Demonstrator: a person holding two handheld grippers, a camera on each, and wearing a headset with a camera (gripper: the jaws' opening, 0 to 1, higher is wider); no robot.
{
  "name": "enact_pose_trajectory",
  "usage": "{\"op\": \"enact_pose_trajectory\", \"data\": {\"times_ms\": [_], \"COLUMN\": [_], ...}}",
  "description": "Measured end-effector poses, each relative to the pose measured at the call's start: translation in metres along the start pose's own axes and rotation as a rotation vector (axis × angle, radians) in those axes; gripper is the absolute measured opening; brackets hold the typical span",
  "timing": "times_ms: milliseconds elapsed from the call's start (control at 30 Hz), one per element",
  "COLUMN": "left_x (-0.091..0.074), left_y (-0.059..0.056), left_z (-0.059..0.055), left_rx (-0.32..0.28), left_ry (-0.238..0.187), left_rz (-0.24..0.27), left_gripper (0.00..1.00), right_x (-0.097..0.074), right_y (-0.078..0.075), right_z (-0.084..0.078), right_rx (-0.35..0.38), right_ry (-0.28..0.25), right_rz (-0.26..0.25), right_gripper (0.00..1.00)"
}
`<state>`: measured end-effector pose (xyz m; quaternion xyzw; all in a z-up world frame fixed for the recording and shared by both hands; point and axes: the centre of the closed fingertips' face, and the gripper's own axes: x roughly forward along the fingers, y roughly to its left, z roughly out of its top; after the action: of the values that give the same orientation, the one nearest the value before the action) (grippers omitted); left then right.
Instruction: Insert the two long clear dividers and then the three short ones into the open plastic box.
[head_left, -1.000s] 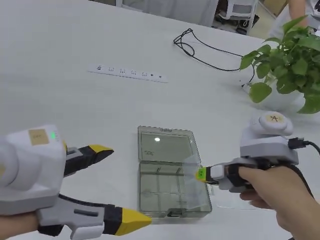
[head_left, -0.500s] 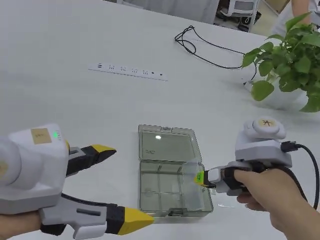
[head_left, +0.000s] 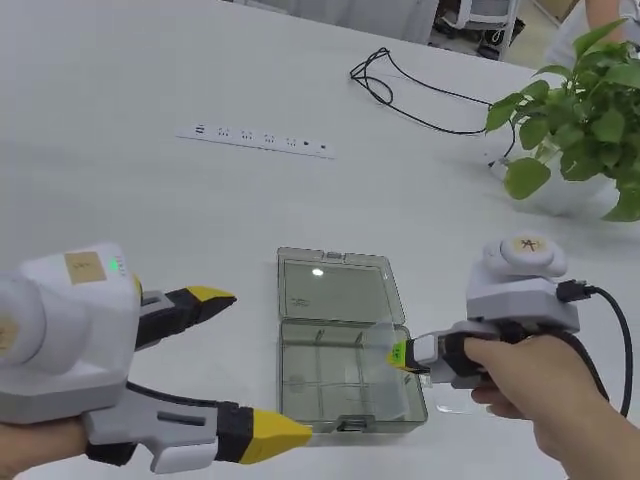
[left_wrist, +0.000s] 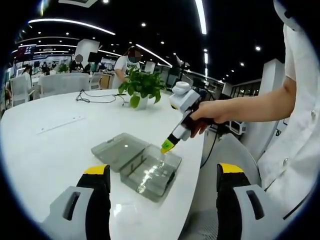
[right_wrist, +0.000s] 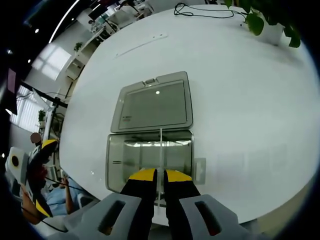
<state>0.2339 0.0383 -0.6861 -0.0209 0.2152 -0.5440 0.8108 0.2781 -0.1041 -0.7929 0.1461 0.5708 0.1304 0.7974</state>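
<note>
The open clear plastic box (head_left: 345, 385) sits mid-table, its lid (head_left: 335, 290) lying flat behind it. Thin divider lines show inside the base. My right gripper (head_left: 400, 352) is shut on a clear divider (right_wrist: 160, 145), held upright over the right part of the box (right_wrist: 150, 155). In the right gripper view the divider runs straight out from the jaws across the base toward the lid (right_wrist: 155, 105). My left gripper (head_left: 245, 365) stands open to the left of the box, holding nothing. In the left gripper view the box (left_wrist: 145, 167) lies ahead, with the right gripper (left_wrist: 167, 146) tipped down into it.
A white power strip (head_left: 265, 142) lies further back, with a black cable (head_left: 400, 85) behind it. A potted plant (head_left: 580, 90) stands at the back right. Faint clear pieces (right_wrist: 240, 160) lie on the table beside the box. A person's hand (head_left: 545, 385) grips the right gripper.
The right gripper's body has shifted slightly left and down, while its tip with the divider stays over the box's right side. The left gripper has barely moved.
</note>
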Motion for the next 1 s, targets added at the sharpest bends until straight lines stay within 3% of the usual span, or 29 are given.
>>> {"op": "enact_pose_trajectory", "data": {"times_ms": [600,1000], "left_x": [0.001,0.002], "left_y": [0.001,0.003], "left_z": [-0.001,-0.002], "left_rx": [-0.001,0.002], "left_ry": [0.012,0.019], "left_rz": [0.001,0.007], "left_gripper": [0.88,0.89], "right_x": [0.013,0.025], "right_y": [0.014,0.01], "right_z": [-0.002,-0.006], "right_rx": [-0.086,-0.117], "right_ry": [0.014,0.02], "right_rz": [0.026,0.035], "right_gripper": [0.08,0.09]}}
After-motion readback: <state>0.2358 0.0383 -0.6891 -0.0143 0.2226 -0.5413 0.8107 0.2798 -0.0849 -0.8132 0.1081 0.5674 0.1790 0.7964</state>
